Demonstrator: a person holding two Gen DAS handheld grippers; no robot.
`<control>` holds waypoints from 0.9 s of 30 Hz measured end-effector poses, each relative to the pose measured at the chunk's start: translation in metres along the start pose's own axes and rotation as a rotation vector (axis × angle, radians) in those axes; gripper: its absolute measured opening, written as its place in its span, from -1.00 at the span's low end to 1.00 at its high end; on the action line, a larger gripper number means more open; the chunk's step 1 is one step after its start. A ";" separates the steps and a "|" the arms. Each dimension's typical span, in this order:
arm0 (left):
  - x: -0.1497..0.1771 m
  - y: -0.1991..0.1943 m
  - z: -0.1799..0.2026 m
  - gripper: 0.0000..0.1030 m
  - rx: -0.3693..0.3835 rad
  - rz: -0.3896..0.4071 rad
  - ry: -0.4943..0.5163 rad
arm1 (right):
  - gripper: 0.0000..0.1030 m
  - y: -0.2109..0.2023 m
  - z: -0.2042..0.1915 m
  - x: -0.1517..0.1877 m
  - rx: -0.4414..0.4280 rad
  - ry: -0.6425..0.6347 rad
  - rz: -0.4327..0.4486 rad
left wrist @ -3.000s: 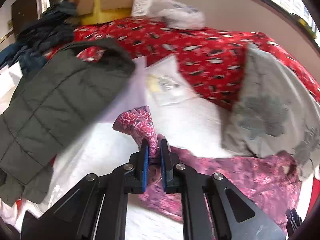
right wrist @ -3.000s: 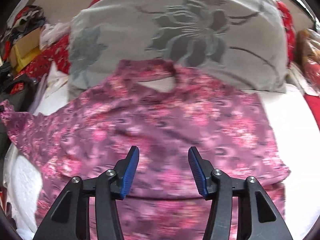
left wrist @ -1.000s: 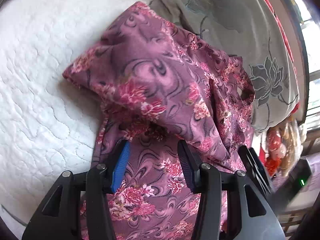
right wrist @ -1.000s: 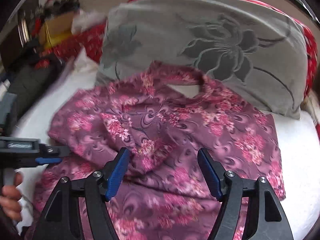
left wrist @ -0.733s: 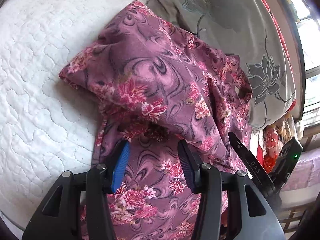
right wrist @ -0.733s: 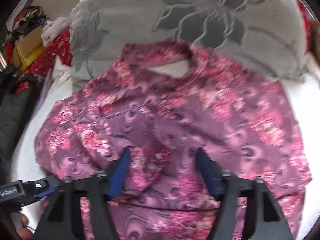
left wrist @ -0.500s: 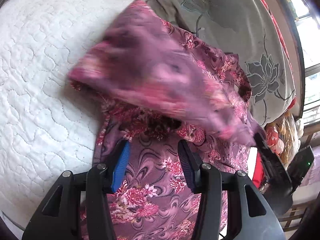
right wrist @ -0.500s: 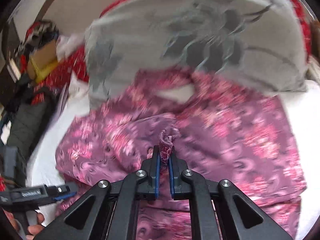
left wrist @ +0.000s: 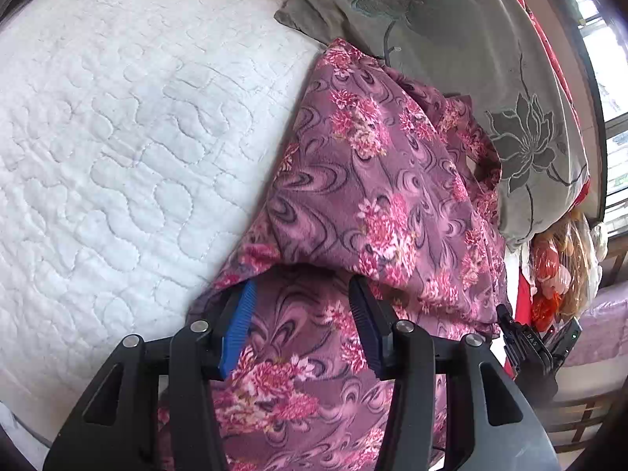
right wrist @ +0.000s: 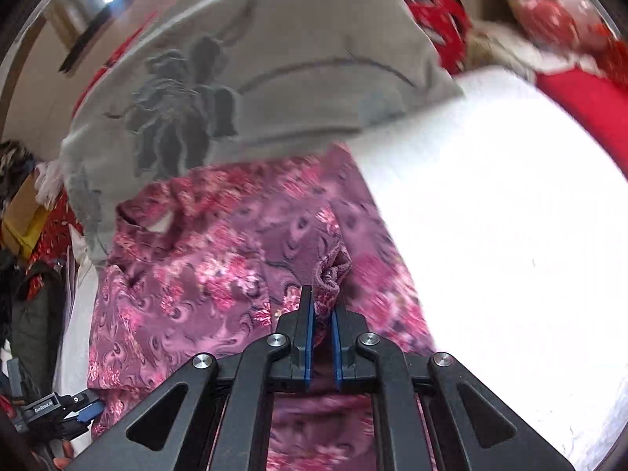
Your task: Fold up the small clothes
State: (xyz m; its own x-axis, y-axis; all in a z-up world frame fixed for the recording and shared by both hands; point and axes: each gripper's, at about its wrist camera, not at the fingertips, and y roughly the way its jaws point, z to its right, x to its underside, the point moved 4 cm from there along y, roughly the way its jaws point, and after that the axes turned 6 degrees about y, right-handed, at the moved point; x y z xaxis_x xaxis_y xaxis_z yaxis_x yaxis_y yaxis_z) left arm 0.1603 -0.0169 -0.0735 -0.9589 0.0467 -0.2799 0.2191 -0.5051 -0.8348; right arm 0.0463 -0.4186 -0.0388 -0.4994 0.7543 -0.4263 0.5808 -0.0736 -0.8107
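One floral garment (left wrist: 365, 180) lies on the white quilt (left wrist: 117, 149); right gripper (right wrist: 322, 314) pinches its bunched fabric, left gripper (left wrist: 302, 314) gapes empty above it.

A white quilted bedspread (left wrist: 117, 149) with wavy stitching covers the bed and fills the left of the left wrist view. At its far side leans a grey cushion (left wrist: 490, 90) with a dark embroidered flower. Behind the cushion runs red patterned fabric (right wrist: 435, 11). A dark-framed window (left wrist: 612, 90) at the far right lets in bright daylight. Below it sit crinkled plastic-wrapped items (left wrist: 561, 259) in red and orange. In the right wrist view a beige wall (right wrist: 129, 15) rises beyond the cushion, and a cardboard box (right wrist: 23, 212) sits at the far left.
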 end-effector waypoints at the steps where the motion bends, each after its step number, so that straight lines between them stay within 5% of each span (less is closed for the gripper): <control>1: 0.002 -0.003 0.001 -0.08 -0.001 -0.001 0.005 | -0.74 0.000 0.002 0.000 -0.028 0.018 -0.015; 3: 0.007 -0.011 0.010 -0.08 0.036 -0.001 0.031 | -0.68 -0.003 0.009 -0.003 -0.075 0.075 -0.021; 7: 0.008 -0.027 0.040 -0.08 0.107 0.038 0.126 | -0.18 0.003 0.014 -0.016 -0.124 0.161 -0.018; 9: -0.002 -0.030 0.056 -0.08 0.081 0.073 0.178 | -0.20 0.015 0.006 -0.019 -0.129 0.151 -0.063; 11: -0.021 -0.028 0.064 -0.08 0.004 0.102 0.221 | -0.88 0.014 -0.010 -0.026 -0.118 0.074 -0.047; 16: -0.047 0.004 0.051 -0.08 -0.151 0.063 0.213 | -0.88 -0.023 -0.020 -0.051 -0.152 0.057 0.129; 19: -0.045 0.037 0.028 0.04 -0.222 -0.023 0.172 | -0.87 0.002 0.001 -0.048 -0.002 0.044 0.064; 21: -0.045 0.034 0.028 0.04 -0.217 -0.003 0.199 | -0.84 0.029 0.011 -0.036 0.083 -0.006 -0.069; 24: -0.040 0.024 0.032 0.01 -0.210 -0.028 0.215 | -0.66 0.007 0.006 -0.036 0.091 -0.087 -0.035; 27: -0.022 0.010 0.045 0.01 -0.160 -0.026 0.254 | -0.63 -0.022 -0.008 -0.028 -0.047 -0.173 -0.066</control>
State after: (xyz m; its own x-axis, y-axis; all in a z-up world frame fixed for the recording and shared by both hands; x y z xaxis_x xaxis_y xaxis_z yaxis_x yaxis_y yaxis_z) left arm 0.1758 -0.0617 -0.0537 -0.8930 0.2824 -0.3505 0.2403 -0.3594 -0.9017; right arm 0.0526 -0.4326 -0.0063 -0.6380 0.6326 -0.4391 0.5706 0.0054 -0.8212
